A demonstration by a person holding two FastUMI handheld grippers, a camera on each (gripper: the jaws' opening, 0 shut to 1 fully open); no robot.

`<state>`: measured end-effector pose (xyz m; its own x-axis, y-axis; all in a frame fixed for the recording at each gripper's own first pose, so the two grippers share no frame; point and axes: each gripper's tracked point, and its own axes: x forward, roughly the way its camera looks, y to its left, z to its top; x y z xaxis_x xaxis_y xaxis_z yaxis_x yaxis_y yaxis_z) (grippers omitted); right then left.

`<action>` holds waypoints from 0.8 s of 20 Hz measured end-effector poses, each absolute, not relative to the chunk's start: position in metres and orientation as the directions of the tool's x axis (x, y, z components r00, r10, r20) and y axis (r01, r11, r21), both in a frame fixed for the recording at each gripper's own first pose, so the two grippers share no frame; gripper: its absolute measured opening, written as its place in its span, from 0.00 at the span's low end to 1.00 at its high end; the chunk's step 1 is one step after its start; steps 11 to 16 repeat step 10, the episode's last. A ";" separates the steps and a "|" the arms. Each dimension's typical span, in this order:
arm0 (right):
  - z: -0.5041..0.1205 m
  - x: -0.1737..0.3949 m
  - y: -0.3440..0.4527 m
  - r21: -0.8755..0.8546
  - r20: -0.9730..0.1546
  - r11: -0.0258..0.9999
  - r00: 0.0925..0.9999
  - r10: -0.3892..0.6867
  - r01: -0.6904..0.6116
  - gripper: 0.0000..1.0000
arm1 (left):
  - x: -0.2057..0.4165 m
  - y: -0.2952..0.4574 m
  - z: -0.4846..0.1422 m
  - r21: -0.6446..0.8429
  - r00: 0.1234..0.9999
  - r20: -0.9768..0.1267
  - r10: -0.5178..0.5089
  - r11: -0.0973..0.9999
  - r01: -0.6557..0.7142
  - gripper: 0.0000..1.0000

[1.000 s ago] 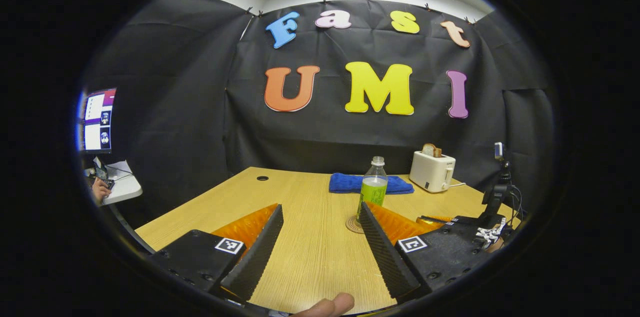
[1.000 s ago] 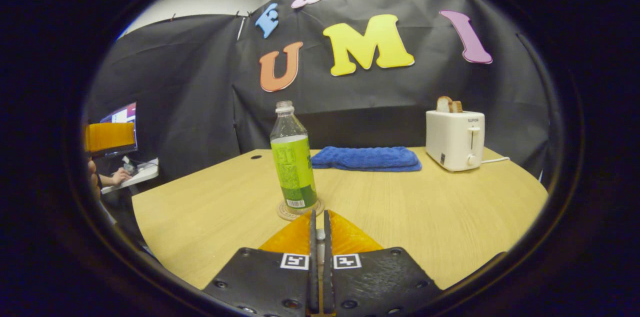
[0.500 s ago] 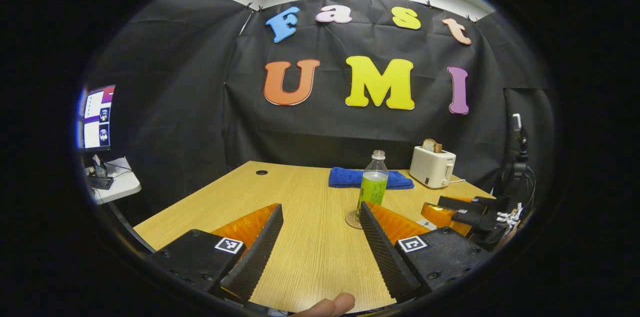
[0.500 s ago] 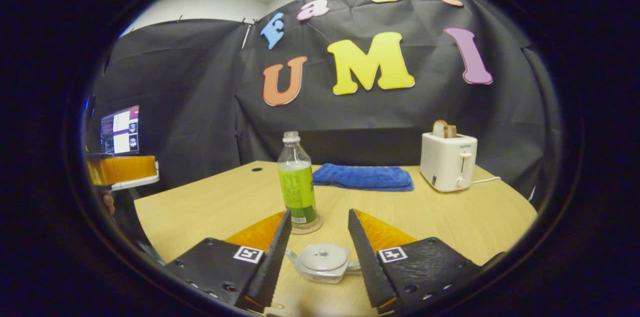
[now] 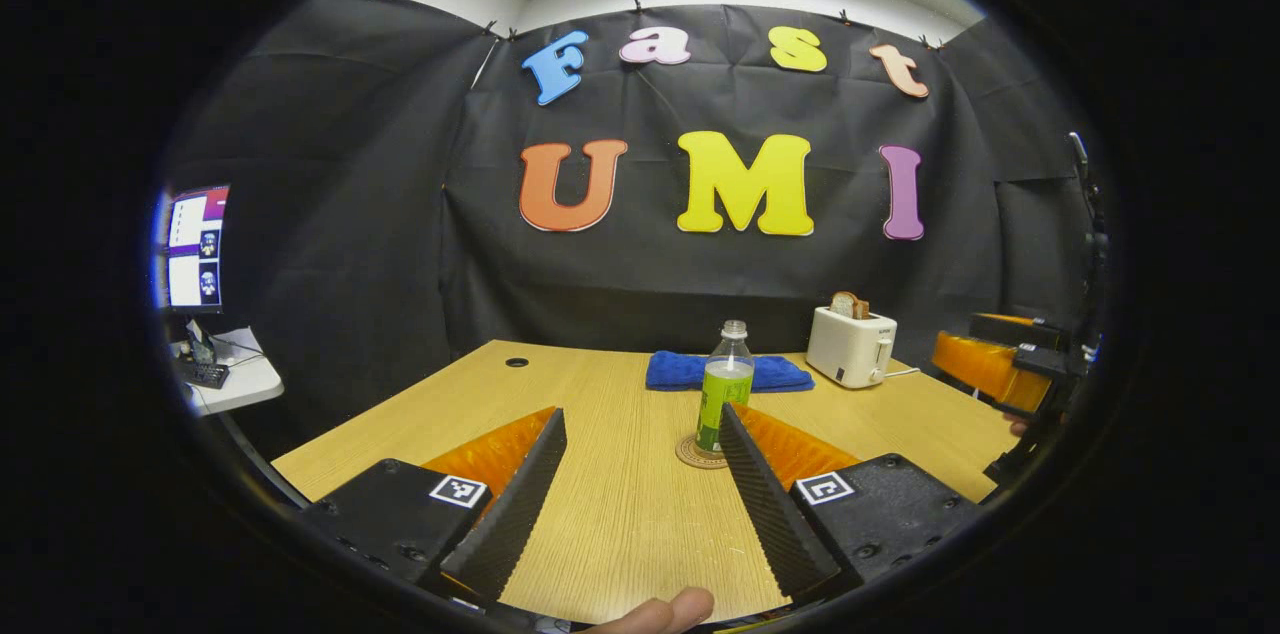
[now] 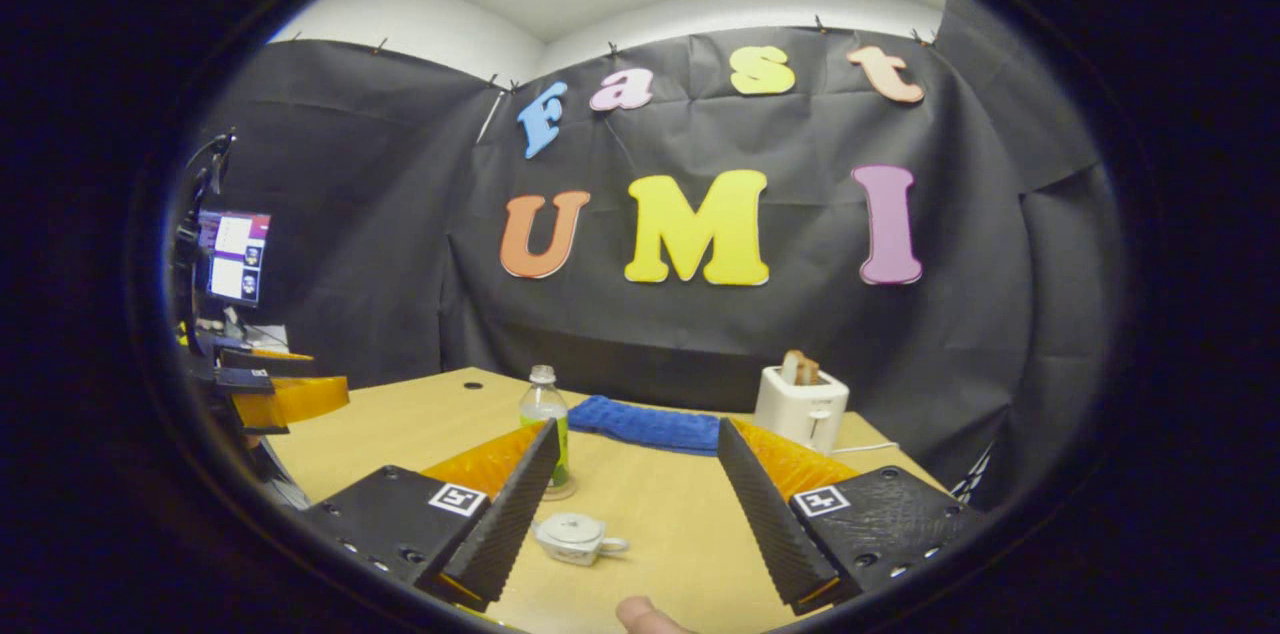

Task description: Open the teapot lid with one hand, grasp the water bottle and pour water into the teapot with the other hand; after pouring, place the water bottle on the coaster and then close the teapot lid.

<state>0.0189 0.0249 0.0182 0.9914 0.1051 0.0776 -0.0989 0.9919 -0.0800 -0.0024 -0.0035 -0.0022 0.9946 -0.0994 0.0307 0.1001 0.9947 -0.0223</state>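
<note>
1. Left gripper view, far left: monitor (image 5: 195, 246) over a small white side desk (image 5: 228, 379), off the table's (image 5: 610, 514) edge.
2. Left gripper (image 5: 640, 424): fingers spread wide, nothing between them, hovering over bare wood. A fingertip (image 5: 668, 609) pokes in at the bottom edge.
3. Water bottle (image 5: 724, 386) upright on the round coaster (image 5: 700, 454), just past the near-right finger; cap off or on, can't tell.
4. Behind the bottle: blue towel (image 5: 725, 372) lying flat, then white toaster (image 5: 851, 345) with bread in it, near the back wall.
5. Far right in this view: the right gripper (image 5: 1000, 369) raised off the table's edge.
6. Right gripper view, left edge: the left gripper shows at the table's side.
7. Right gripper (image 6: 635, 444): fingers wide apart, empty, up above the table.
8. Teapot (image 6: 575, 538) sits on the table below and between those fingers, lid (image 6: 573, 525) on, touched by neither finger. Bottle and coaster just behind it to the left; towel and toaster farther back.
</note>
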 end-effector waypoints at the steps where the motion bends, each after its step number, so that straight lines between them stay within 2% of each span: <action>1: 0.020 0.010 0.013 -0.090 0.085 0.993 0.993 0.077 -0.069 0.95 | -0.003 -0.005 -0.001 -0.017 0.994 0.035 -0.100 0.995 0.100 0.96; 3: 0.017 -0.006 -0.012 -0.083 0.089 0.996 0.996 0.021 -0.013 0.95 | -0.004 -0.006 0.001 -0.014 0.995 0.041 -0.096 0.995 0.097 0.96; 6: -0.001 -0.023 -0.032 -0.043 0.076 0.999 0.997 -0.007 0.010 0.95 | -0.004 -0.010 -0.001 -0.007 0.995 0.043 -0.095 0.995 0.096 0.96; 16: -0.016 -0.024 -0.043 -0.036 0.048 0.999 0.999 -0.018 0.020 0.95 | -0.001 -0.016 -0.008 0.002 0.995 0.029 -0.099 0.995 0.099 0.96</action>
